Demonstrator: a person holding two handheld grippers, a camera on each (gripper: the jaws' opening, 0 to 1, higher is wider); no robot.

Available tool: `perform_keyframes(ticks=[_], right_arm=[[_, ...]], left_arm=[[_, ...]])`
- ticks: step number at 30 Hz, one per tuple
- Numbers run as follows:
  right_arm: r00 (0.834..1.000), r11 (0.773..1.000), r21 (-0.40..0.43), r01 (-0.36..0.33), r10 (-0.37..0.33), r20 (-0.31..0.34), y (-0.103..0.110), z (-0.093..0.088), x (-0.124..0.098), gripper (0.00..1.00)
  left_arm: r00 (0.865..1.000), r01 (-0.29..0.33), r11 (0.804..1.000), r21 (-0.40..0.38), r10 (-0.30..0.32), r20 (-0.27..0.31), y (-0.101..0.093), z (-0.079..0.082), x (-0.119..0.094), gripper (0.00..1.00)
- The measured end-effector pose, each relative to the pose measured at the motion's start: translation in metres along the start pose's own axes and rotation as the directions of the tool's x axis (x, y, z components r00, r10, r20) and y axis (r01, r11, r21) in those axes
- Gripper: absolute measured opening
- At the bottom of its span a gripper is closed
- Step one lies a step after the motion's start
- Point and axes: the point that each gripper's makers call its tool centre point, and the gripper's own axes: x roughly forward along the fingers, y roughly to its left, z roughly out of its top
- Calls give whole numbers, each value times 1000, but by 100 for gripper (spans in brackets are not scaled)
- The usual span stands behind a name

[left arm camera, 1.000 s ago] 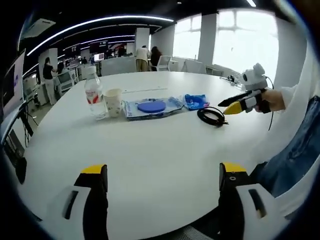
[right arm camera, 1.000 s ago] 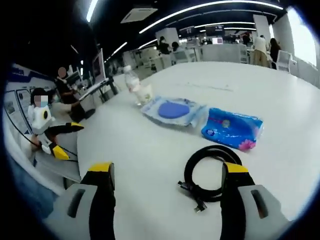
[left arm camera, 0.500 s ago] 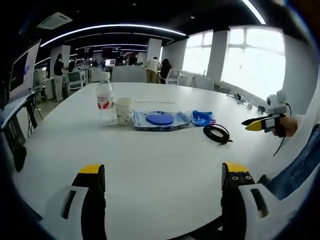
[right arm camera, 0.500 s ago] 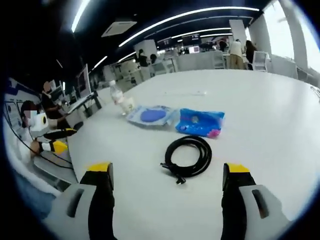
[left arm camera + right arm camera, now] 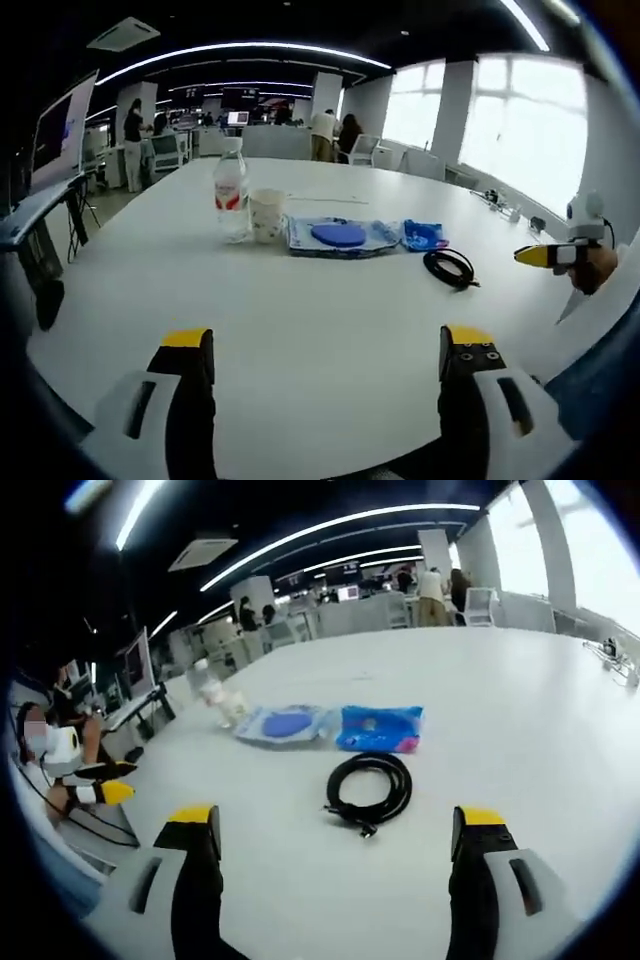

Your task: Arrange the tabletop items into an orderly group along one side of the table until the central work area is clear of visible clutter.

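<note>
Two hand-held grippers are hanging over the near edge of the big white surface (image 5: 320, 340), and both are spread wide with nothing between their jaws. The left hand-held gripper (image 5: 320, 355) is looking across a wide bare stretch. The right hand-held gripper (image 5: 335, 830) is sitting closer to the things.

Straight ahead of the right one, the coiled black cable (image 5: 372, 785) is lying flat, with its plug end pointing back toward the jaws. So the right hand looks like the nearer one to reach it. There is open room all around the cable.

Just past it, the blue packet (image 5: 380, 728) and the blue disc on its wrapper (image 5: 285, 723) are lying side by side. Farther along the same row, the paper cup (image 5: 266, 214) and the water bottle (image 5: 230, 195) are standing upright next to each other.

Far behind, people are standing among office desks.
</note>
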Motion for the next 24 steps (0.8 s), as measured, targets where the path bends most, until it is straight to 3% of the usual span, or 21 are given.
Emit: perform_keyframes(ticks=[5,8,10,13,18,20,24], right_arm=[[998,998,33,58,-58,-16,4,-8,-3,95],[997,996,44,81,-81,-2,6,-5,-5,96],[997,995,76,71,-72,4,12,-4,-5,96],[997,996,55,74,-74,-5,17,-6,-6,96],[997,996,51,76,-76,1,22,-6,-12,96],[997,995,56,76,-76,-3,21,-8,-12,94],[999,998,46,50,-49,-22,26,-15,-11,92]], left_arm=[[998,-55,998,-36,56,24,17,3,-4,98],[991,-105,994,-12,103,-86,31,-14,-5,91],[996,-80,995,-55,78,-29,30,-3,-4,92],[998,-55,991,-118,59,33,31,8,-4,100],[997,-71,988,-135,67,-33,43,-5,-2,100],[998,-63,984,-168,61,-17,41,-4,-4,100],[998,-65,988,-140,62,-30,38,-6,-4,100]])
